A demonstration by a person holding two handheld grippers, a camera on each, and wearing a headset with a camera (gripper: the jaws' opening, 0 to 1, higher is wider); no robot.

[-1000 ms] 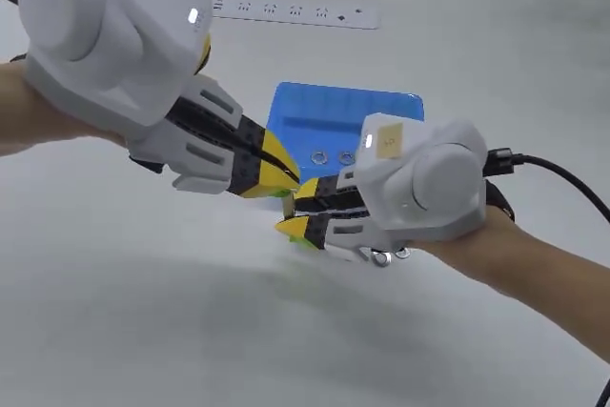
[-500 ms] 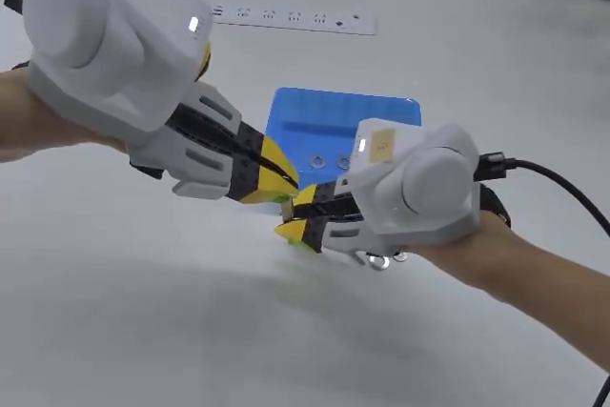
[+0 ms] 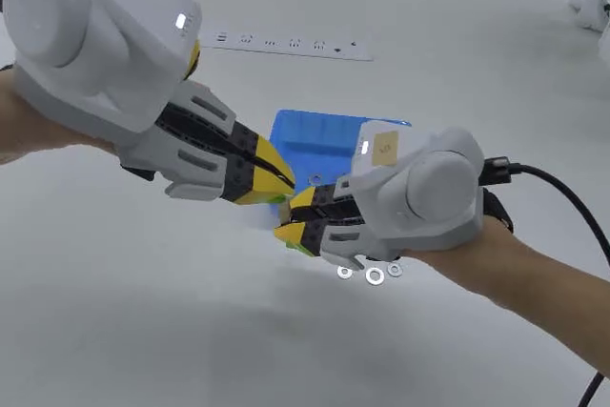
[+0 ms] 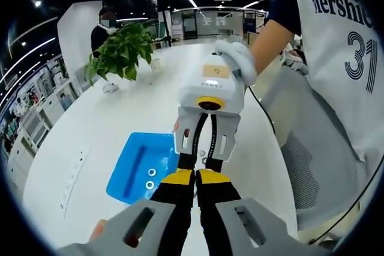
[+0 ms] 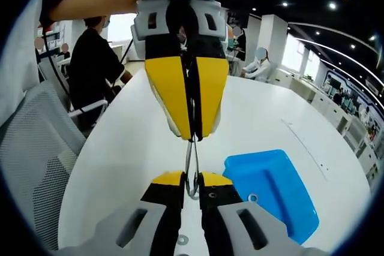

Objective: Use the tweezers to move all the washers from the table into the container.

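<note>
From where I stood, the left gripper (image 3: 284,178) reached in over the white table (image 3: 143,321) with its yellow-tipped jaws pressed together on one end of the slim steel tweezers (image 5: 191,160). The tool ran straight across to the right gripper (image 3: 286,228), which faced the left one nose to nose. The right gripper's jaws were drawn in tight about the tweezers' looped end and looked to be pinching it, though I could not be sure how firmly.

Just beyond the meeting jaws sat the shallow blue plastic container (image 3: 329,131), with two small round metal washers (image 4: 152,172) lying inside. Three more washers (image 3: 375,276) lay flat on the table, close under the right gripper's body.

To my eye this was a handing-over or a re-seating of the tool, and the care lay in not letting one side go before the other truly had it. The gripper taking the tweezers would want them across its pads, so that a squeeze closed the tips and did not twist them. The free tips should end up pointing down at the table. The washers being thin and flat, a light nip on the rim seemed wiser than a hard one.
</note>
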